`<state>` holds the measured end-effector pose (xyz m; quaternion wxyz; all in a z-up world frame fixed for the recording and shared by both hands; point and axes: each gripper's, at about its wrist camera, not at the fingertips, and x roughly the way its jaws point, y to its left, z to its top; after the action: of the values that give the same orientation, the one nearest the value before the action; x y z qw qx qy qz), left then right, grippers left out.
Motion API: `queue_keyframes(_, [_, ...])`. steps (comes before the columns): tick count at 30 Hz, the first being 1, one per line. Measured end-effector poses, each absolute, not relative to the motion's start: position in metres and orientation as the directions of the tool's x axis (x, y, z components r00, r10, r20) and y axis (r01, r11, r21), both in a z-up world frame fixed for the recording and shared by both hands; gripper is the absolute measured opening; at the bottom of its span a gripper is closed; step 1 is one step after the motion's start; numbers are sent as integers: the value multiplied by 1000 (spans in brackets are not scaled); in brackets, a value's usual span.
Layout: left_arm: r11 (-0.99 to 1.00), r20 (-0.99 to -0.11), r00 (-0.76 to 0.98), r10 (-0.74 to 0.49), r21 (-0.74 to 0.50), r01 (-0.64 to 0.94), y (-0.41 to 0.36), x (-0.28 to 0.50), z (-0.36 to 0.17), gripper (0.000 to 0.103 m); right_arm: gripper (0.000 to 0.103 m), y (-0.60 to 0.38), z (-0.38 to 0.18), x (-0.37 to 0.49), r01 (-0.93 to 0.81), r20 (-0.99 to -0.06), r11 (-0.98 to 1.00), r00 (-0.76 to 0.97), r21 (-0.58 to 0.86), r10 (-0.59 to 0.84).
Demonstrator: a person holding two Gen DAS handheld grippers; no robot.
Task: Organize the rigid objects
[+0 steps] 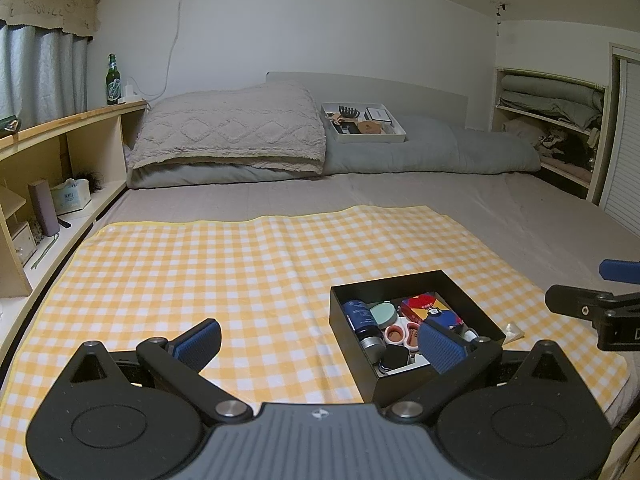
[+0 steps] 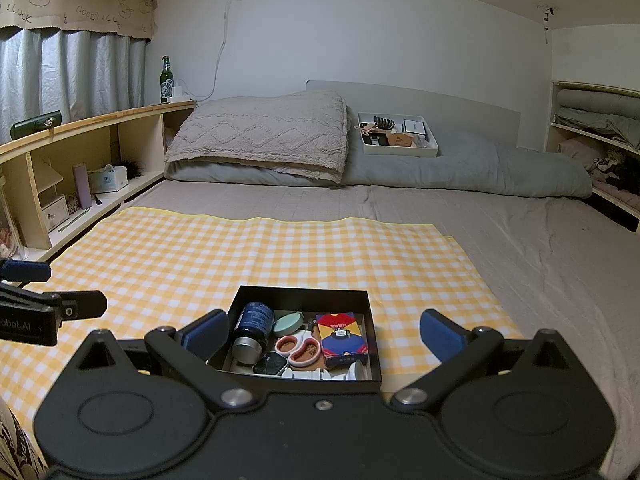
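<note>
A black box (image 2: 304,300) is set on a yellow checked cloth (image 2: 200,256) that is spread over a grey bed (image 2: 520,248). The box is filled with small things. A dark blue can (image 2: 252,330) is laid on its side at the left. A round green tin (image 2: 289,323) is tucked just beside it. Pink-handled scissors (image 2: 298,350) are laid in the middle, and a red and blue card pack (image 2: 341,334) is placed at the right. A small black case (image 2: 270,363) and some white bits are seen at the near edge.

The right gripper (image 2: 320,336) is held low in front of the box. Its fingers are spread wide apart, and nothing is held between them. The left gripper (image 1: 320,344) is held to the left of the box, over the cloth. Its fingers are spread wide too, and nothing is held. One blue pad (image 1: 442,350) is seen in front of the near part of the box.

Farther back, a folded blanket (image 2: 260,140) and a grey quilt (image 2: 480,168) are piled at the head of the bed. A white tray (image 2: 396,134) of small things is rested on the quilt. A green bottle (image 2: 166,80) is stood on a wooden shelf (image 2: 100,120) by the curtain (image 2: 72,72).
</note>
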<state>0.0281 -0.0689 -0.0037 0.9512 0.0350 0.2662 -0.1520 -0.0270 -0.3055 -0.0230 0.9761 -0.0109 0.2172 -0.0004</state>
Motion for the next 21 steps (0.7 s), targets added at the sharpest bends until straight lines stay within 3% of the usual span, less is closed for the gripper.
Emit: queue_keyframes(21, [952, -517, 813, -269, -14, 306, -69, 28, -4, 103, 103, -306, -23, -27, -6, -426, 1000, 905, -25, -5])
